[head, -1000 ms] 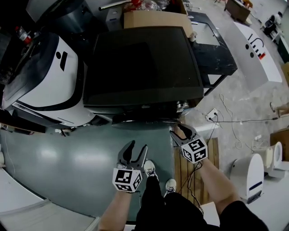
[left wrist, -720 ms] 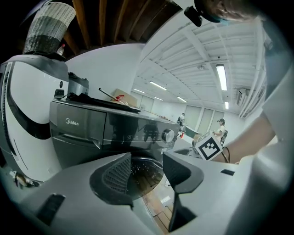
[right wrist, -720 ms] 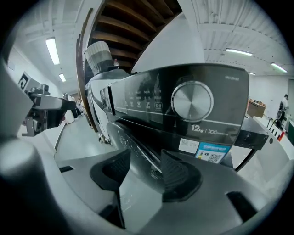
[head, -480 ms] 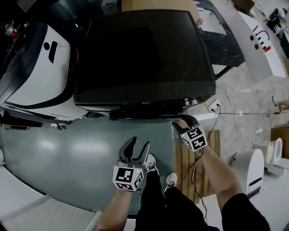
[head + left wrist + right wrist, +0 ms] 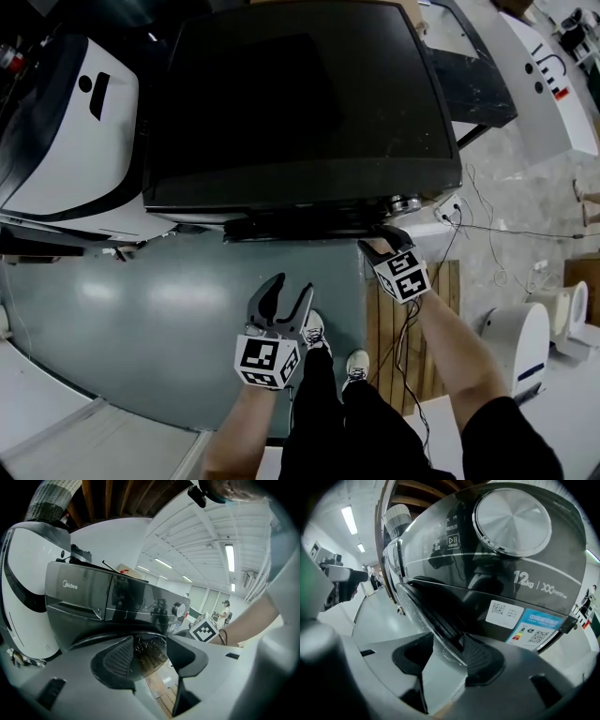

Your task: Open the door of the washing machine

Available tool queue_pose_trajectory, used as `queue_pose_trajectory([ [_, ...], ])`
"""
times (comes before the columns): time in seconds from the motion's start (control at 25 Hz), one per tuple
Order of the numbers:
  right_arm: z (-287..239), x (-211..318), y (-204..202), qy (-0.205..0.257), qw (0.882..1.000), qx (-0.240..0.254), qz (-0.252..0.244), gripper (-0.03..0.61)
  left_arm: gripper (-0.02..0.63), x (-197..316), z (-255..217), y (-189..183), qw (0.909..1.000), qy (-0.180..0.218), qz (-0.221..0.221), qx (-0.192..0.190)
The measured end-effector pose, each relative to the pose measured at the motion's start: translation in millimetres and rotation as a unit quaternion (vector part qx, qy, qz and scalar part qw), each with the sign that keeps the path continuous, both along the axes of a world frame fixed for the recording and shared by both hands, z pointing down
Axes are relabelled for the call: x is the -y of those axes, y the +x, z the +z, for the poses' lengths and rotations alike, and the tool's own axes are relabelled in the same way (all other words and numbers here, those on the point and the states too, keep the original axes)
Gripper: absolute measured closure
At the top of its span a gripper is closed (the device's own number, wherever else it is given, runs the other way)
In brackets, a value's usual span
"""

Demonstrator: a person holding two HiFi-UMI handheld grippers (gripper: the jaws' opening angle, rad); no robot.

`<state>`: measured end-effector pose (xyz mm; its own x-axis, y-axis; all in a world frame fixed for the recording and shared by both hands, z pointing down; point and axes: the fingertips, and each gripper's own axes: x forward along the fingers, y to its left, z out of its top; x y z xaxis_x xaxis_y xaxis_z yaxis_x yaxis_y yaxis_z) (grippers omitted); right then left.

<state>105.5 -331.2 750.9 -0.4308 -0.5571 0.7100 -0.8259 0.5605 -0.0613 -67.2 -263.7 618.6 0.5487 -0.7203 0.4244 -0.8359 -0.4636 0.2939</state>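
Observation:
The dark washing machine (image 5: pixel 300 103) fills the top of the head view, and its door (image 5: pixel 300 225) shows as a dark band along the front. My right gripper (image 5: pixel 382 246) is at the door's right end. In the right gripper view the door rim (image 5: pixel 426 616) runs between the open jaws of the right gripper (image 5: pixel 447 660); its right pad (image 5: pixel 480 660) sits close beside the rim and the left pad stands clear. My left gripper (image 5: pixel 291 287) hangs open over the floor, short of the door. Nothing lies between the jaws of the left gripper (image 5: pixel 150 656), which face the door glass (image 5: pixel 145 651).
A white machine (image 5: pixel 66 141) stands left of the washer. A wooden pallet (image 5: pixel 384 328), cables (image 5: pixel 487 234) and a white appliance (image 5: pixel 516 342) are to the right. The person's shoes (image 5: pixel 314 330) stand on the grey-green floor (image 5: pixel 159 309). The control knob (image 5: pixel 511 520) sits above the door.
The view has closed in on the washer. My right gripper has moved in against the door's right end. The left gripper stays at about the same spot over the floor.

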Motion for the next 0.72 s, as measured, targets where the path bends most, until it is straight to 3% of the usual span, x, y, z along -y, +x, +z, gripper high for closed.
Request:
queue_pose_trajectory([
  [0.72,1,-41,-3,-0.002,1.0,0.018,0.016,0.387,0.376,-22,43,28,0.9993,-0.035,-0.008,0.009],
])
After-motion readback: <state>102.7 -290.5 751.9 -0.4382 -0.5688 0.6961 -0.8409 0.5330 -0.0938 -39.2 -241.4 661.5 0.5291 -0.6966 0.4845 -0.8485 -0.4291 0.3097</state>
